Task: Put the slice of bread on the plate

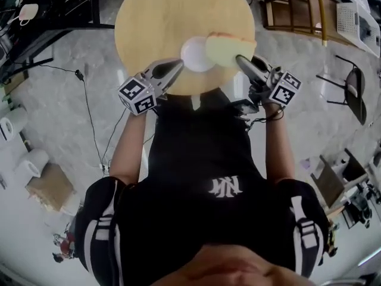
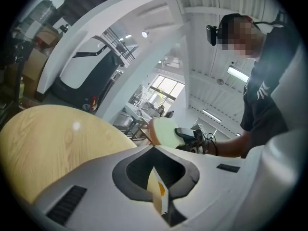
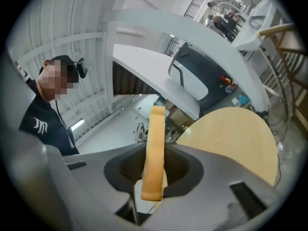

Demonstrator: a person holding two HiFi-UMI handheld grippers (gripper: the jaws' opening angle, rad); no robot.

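Observation:
Over the near edge of the round wooden table (image 1: pixel 155 16) both grippers are held up and face each other. My left gripper (image 1: pixel 177 69) is shut on the rim of a small white plate (image 1: pixel 195 53). In the left gripper view the plate (image 2: pixel 156 191) is a thin edge-on strip between the jaws. My right gripper (image 1: pixel 241 59) is shut on the slice of bread (image 1: pixel 226 49), pale with a tan crust. That slice (image 3: pixel 155 153) stands edge-on between the jaws in the right gripper view. In the head view bread and plate sit side by side, nearly touching.
The tabletop (image 3: pixel 231 134) lies beyond and below both grippers. On the floor are a wooden rack (image 1: pixel 292 11) at the upper right, a black chair (image 1: pixel 354 91) at the right, a cable (image 1: pixel 89 112) and a cardboard box (image 1: pixel 50 186) at the left.

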